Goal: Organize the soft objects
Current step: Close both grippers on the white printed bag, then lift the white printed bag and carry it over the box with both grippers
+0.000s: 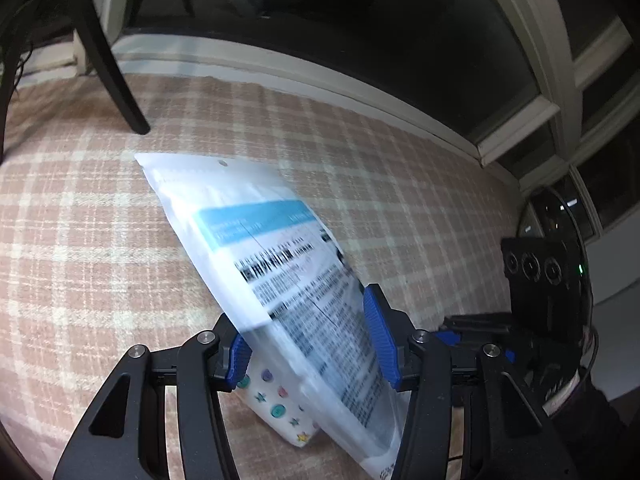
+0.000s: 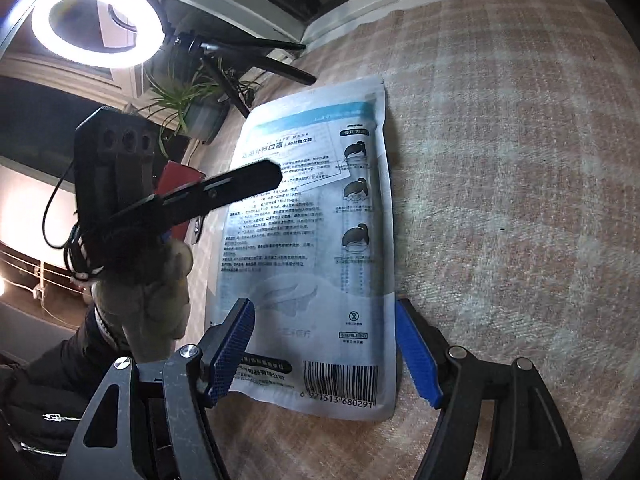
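Judging by its look, we take the face-mask pack point(image 2: 316, 216) for a light, flat, floppy plastic pouch with a slick skin: it should bend and sag if held by one corner, and could slide out of a loose pinch. It lies on the plaid cloth point(image 2: 520, 200) covering the surface. In the right wrist view its long axis runs away from us, barcode end nearest, the sealed end with the hang hole far off toward the potted plant point(image 2: 192, 104).

Our right gripper point(image 2: 324, 344) straddles the near barcode end, jaws fairly wide, one blue pad at each long edge. Whether the pads press on the edges we cannot tell.

Our left gripper point(image 1: 312, 344) comes in from the pack's left long side. In its blurred view the pack rises on a slant between the half-open jaws, with a small patterned packet point(image 1: 280, 412) beneath it. We cannot tell whether those pads bite.

A hold across the width near an end seal, where the film is doubled and stiffer, looks the safest to us.
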A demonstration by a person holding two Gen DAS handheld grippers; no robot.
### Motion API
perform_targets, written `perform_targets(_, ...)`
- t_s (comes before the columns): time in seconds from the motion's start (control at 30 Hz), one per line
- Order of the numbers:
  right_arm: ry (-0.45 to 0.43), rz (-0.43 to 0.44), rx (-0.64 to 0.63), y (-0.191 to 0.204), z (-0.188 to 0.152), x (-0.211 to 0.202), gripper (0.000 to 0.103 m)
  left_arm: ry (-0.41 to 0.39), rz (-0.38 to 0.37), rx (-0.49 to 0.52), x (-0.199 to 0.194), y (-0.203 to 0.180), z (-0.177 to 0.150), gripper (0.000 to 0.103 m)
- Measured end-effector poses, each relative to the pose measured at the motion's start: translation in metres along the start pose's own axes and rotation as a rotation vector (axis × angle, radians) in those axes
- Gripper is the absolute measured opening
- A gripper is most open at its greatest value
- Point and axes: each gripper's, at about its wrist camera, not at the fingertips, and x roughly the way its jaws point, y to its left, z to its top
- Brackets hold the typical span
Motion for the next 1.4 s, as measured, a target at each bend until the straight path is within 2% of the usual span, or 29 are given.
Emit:
perform_targets(0.1,-0.004,-0.002,0.004,0.0,0.0,0.0,0.068,-0.005,0.018,0.019,-0.001,0.0,-0.006,0.049)
perform_targets(0.33,0.002,0.001,-0.005,0.007,-0.001,0.004,0.068,-0.035,0.032,-0.033,-0.013,0.027,-0.015,0.047)
perform_targets(0.53,-0.024,-0.017,-0.003,0.009,0.006,0.003,0.068,-0.044,0.014,-0.05,-0.017,0.043,-0.027,0.047)
perform_targets(0.77,-0.008,-0.015,-0.005,0.007,0.015,0.01,0.068,-0.041,-0.004,-0.05,-0.015,0.043,-0.026,0.047)
perform_targets(0.87,-0.003,-0.031,-0.022,0.011,0.019,0.013,0.065,-0.036,-0.009,-0.049,-0.012,0.04,-0.02,0.045)
perform_targets(1.0,0.005,-0.045,-0.038,0.015,0.02,0.015,0.05,-0.025,-0.019,-0.032,-0.007,0.032,-0.013,0.045)
perform_targets(1.4,-0.032,-0.069,-0.059,0.03,0.02,0.02,0.038,-0.061,0.034,0.001,-0.011,0.018,-0.01,0.045)
